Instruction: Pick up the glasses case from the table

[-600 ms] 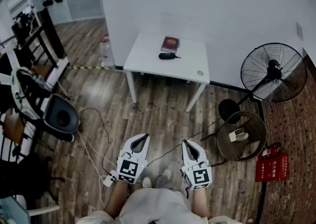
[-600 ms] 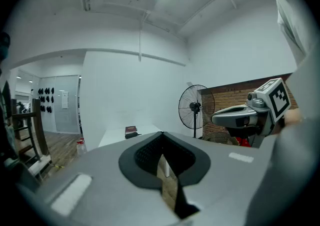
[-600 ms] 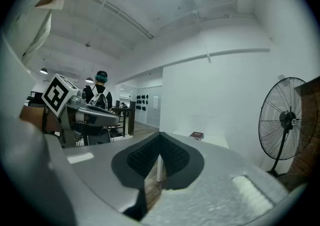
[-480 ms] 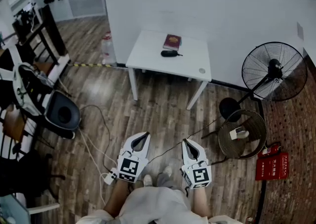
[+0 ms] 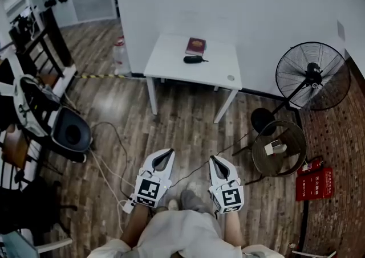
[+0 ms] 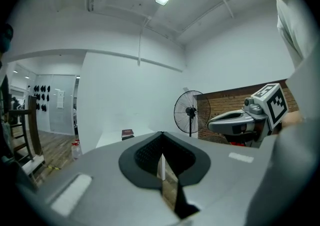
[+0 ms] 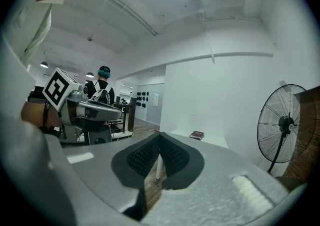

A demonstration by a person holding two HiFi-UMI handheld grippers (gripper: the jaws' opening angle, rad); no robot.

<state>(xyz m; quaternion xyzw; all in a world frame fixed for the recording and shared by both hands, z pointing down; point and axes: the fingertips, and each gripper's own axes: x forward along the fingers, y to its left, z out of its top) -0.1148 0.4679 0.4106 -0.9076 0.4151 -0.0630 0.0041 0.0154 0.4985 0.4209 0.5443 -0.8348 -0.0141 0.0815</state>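
The black glasses case (image 5: 193, 59) lies on a small white table (image 5: 171, 69) against the far wall, just in front of a dark red book (image 5: 195, 45). Both grippers are far from it, held low over the wooden floor in front of the person. My left gripper (image 5: 169, 152) and right gripper (image 5: 213, 159) hang side by side, jaws shut and empty. In the left gripper view the left gripper (image 6: 161, 134) has its pads closed together, with the book (image 6: 128, 133) small beyond. The right gripper (image 7: 160, 135) is likewise shut in its own view, the book (image 7: 196, 134) ahead.
A standing fan (image 5: 312, 76) and a round wire basket (image 5: 279, 148) stand right of the table, with red fire extinguishers (image 5: 313, 183) beside them. Cables and a power strip (image 5: 126, 205) cross the floor at left, near a black bin (image 5: 71, 131). A water bottle (image 5: 118, 54) sits left of the table.
The head view has shifted a little. Both grippers stay shut and side by side, slightly higher in the picture, still well short of the table.
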